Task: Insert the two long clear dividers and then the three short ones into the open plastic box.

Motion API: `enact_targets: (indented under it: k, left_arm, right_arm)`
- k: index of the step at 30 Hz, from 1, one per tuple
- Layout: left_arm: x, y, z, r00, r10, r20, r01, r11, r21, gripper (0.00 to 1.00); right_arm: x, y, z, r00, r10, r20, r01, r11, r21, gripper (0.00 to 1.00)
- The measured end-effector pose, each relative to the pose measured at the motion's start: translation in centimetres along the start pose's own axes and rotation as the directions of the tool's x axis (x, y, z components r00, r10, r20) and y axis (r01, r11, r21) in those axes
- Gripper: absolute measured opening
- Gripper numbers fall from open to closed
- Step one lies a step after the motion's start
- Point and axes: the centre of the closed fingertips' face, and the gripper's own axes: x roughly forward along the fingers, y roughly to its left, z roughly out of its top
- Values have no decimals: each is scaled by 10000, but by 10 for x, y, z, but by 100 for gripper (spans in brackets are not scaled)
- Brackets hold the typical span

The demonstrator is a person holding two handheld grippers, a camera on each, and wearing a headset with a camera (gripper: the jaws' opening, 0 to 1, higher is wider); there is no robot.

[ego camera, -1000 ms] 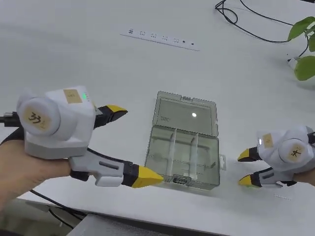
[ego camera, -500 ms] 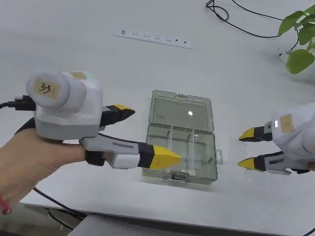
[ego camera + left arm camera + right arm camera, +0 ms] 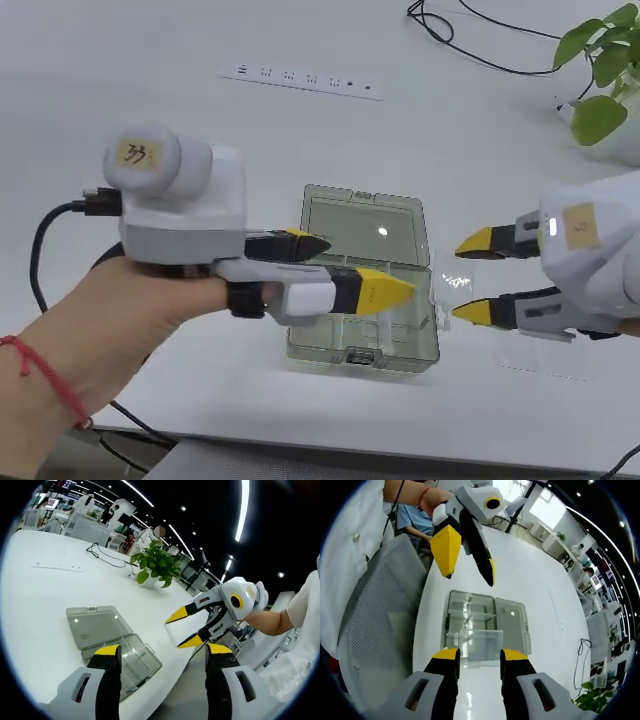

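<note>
The open plastic box (image 3: 366, 214) lies in mid-table with its lid folded back; upright clear dividers stand in its base (image 3: 465, 619). My left gripper (image 3: 368, 266) hovers over the base, pointing right, open and with nothing between its fingers (image 3: 162, 649). My right gripper (image 3: 458, 280) hangs just right of the box, pointing left. It is shut on a clear divider (image 3: 472, 642), gripped end to end across its widely spread jaws; in the head view the divider (image 3: 452, 283) shows as a glint. The two grippers face each other.
Faint clear pieces (image 3: 545, 362) lie on the table under the right gripper. A white power strip (image 3: 300, 82) and a black cable (image 3: 470, 30) lie at the back, and a plant (image 3: 600, 70) stands at the back right. A mesh chair (image 3: 380, 630) stands off the table's near edge.
The left gripper has risen and moved right, from beside the box to over its base. The right gripper has lifted off the table towards the box with the divider.
</note>
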Motion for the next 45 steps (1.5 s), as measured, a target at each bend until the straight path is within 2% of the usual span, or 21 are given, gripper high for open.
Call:
enact_targets:
  k: [6,14,17,22,36,45]
  left_arm:
    - [9,-8,-3,9994,-346,32,347,9965,-758,55]
    - [18,-17,-10,9971,-760,-85,743,9892,-1263,34]
    - [21,-20,-11,9960,-889,-98,867,9868,-1367,26]
    - [25,-23,-15,9940,-1056,-303,1003,9848,-1415,19]
    - [30,-24,-14,9908,-1276,-450,1200,9824,-1433,2]
    - [32,-23,-13,9903,-1301,-486,1223,9826,-1399,0]
  right_arm:
    - [-3,0,13,9999,-154,-19,153,9996,-254,33]
    - [-7,4,32,9997,-153,176,160,9991,-398,33]
    - [-8,3,33,9997,-213,125,219,9984,-521,33]
    - [-8,4,35,9997,-235,107,241,9982,-553,33]
    - [-7,3,34,9998,-203,16,204,9984,-536,33]
    - [-7,1,34,9997,-248,-61,244,9979,-606,33]
